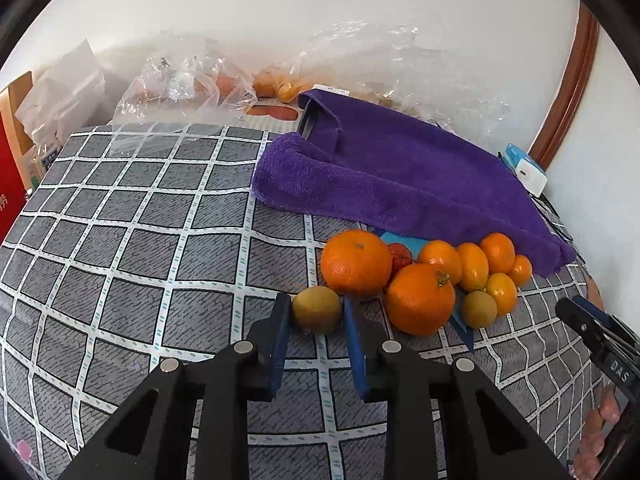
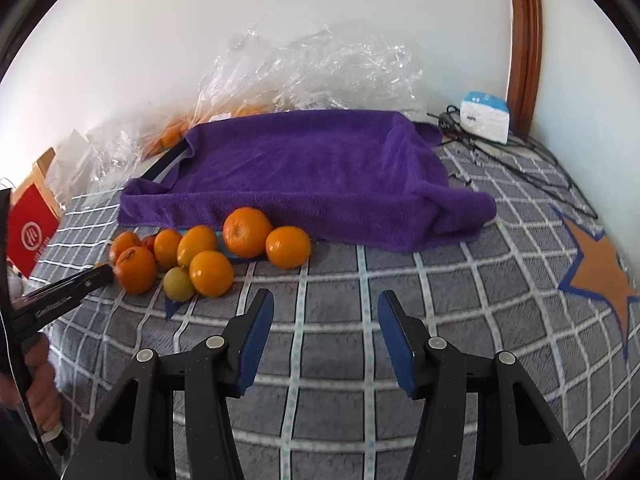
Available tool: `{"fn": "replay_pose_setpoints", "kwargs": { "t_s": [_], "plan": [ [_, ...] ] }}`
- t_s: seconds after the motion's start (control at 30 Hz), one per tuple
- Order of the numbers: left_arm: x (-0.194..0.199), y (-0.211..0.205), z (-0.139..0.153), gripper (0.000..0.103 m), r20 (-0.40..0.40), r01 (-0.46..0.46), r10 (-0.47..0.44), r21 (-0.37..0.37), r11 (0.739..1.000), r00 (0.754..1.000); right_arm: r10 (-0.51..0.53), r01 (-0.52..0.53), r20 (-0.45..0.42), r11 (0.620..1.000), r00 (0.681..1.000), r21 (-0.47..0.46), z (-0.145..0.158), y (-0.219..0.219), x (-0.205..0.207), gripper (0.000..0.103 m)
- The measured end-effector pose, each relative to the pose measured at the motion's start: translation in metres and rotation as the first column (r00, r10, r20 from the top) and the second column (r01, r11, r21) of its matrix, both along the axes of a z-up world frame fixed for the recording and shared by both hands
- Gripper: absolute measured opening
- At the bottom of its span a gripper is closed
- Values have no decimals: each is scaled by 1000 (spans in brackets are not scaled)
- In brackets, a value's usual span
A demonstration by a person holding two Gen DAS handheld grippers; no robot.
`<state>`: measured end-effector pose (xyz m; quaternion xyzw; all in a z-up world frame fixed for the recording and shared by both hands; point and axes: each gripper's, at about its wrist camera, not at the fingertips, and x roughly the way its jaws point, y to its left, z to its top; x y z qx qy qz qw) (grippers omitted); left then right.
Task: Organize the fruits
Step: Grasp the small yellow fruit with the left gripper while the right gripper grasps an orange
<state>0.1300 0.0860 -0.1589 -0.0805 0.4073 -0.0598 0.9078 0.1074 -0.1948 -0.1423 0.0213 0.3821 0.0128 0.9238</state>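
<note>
A grey checked bed cover [image 1: 140, 240] carries a purple towel [image 1: 400, 176] draped over a tray at the back, with crumpled clear plastic bags [image 2: 312, 68] behind it against the wall. In front of the towel lies a cluster of oranges [image 1: 356, 262], and the left hand-held gripper [image 1: 316, 312], angled down at the cover, has its blue pads pressed on a small brownish-green fruit [image 1: 317, 309] touching the near side of the cluster. The right hand-held gripper [image 2: 326, 312] tilts down over bare cover just right of the pile, its jaws partly apart with nothing between them, while a second green fruit [image 2: 179, 283] sits among the oranges.
</note>
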Motion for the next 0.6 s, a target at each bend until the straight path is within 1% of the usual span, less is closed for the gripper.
{"fn": "replay_pose_setpoints", "kwargs": {
  "t_s": [0.07,0.17,0.3,0.37,0.5,0.6],
  "plan": [
    [0,0,-1,25,-3,1,-1,-7,1000,1000,10,-10,-20,1000,1000,-22,1,2,12,53],
    [0,5,-2,25,-6,-19,19,-29,999,1000,30,-32,-70,999,997,-27,0,0,31,44],
    [-1,9,-1,25,0,-41,41,-40,998,999,86,-87,-82,996,993,-9,-3,5,48,44],
    [-1,8,-1,25,-1,-44,44,-31,999,999,102,-104,-91,995,991,-13,-9,10,51,43],
    [-1,7,0,25,-1,-52,52,-22,998,999,125,-124,-95,992,988,16,-18,15,57,43],
    [-3,7,1,25,9,-54,54,-19,998,998,115,-116,-104,993,988,3,-23,16,64,43]
  ]
}}
